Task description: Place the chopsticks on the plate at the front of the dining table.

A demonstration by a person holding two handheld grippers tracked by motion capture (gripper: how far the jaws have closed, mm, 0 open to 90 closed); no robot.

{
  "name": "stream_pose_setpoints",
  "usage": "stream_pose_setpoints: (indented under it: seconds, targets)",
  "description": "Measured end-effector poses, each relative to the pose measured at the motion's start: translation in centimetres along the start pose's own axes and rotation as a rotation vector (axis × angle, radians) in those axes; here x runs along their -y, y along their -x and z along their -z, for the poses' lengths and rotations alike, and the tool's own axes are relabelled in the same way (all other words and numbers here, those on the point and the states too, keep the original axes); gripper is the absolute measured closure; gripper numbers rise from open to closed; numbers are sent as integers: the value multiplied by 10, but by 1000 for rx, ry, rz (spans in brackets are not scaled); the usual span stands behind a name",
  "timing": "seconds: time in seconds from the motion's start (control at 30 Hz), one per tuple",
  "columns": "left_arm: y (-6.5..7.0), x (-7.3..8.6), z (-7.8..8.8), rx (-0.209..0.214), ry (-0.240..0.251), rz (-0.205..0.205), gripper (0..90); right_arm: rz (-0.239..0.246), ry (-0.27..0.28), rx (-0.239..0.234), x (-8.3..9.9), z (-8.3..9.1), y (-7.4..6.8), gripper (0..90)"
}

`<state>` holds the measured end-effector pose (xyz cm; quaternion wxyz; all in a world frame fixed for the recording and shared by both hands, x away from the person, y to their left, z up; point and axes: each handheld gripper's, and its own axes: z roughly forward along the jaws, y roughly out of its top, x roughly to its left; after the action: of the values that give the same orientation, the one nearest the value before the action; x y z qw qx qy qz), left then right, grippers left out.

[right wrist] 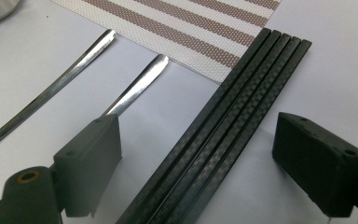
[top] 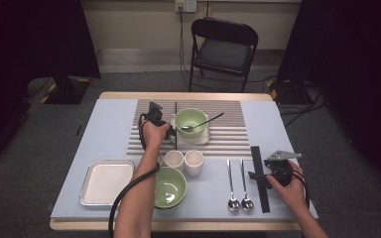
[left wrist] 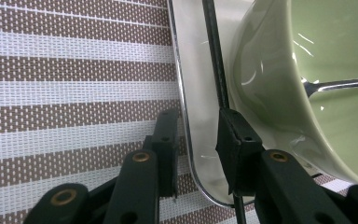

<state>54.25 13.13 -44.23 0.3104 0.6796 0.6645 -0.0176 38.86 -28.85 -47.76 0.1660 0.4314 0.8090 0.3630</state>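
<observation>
The left gripper (top: 155, 115) sits on the striped placemat (top: 233, 134) at about 11 o'clock from the table's middle, its jaws partly open astride the rim of a small metal tray (left wrist: 191, 116); a thin black chopstick (left wrist: 213, 51) lies along the inner face of 1 jaw, but whether the pads press on it I cannot tell. On that tray stands a green bowl (top: 190, 120) with a spoon (top: 204, 122) leaning in it, close against the chopstick and crowding the jaw on that side. At 6 o'clock from this gripper stand 2 white cups (top: 184, 160), then a second green bowl (top: 169, 187), with an empty square tray (top: 106, 181) at 9 o'clock of that bowl. The right gripper (top: 258, 174) rests at the table's 4 o'clock, jaws wide apart and holding nothing, straddling a bundle of black chopsticks (right wrist: 223, 126) lying flat on the pale blue cloth (top: 104, 134). 2 spoons (top: 239, 186) lie side by side at 9 o'clock of that bundle, just beside it
</observation>
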Motion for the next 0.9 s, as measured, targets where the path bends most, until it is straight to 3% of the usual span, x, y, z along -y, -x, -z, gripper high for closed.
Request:
stream_pose_setpoints:
  seconds: [0.17, 0.4, 0.67, 0.9]
  targets:
    - [0, 0, 4, -7, 12, 10, 650, -3, 0, -1, 0, 0, 0, 145]
    - [-3, 0, 18, -16, 40, -11, 593, -5, 2, -7, 0, 0, 1, 145]
    - [-7, 1, 33, 15, 85, -10, 465, -14, 8, -14, 0, 0, 2, 146]
    - [-9, 2, 40, 16, 108, -19, 358, -12, 6, -10, 0, 0, 2, 146]
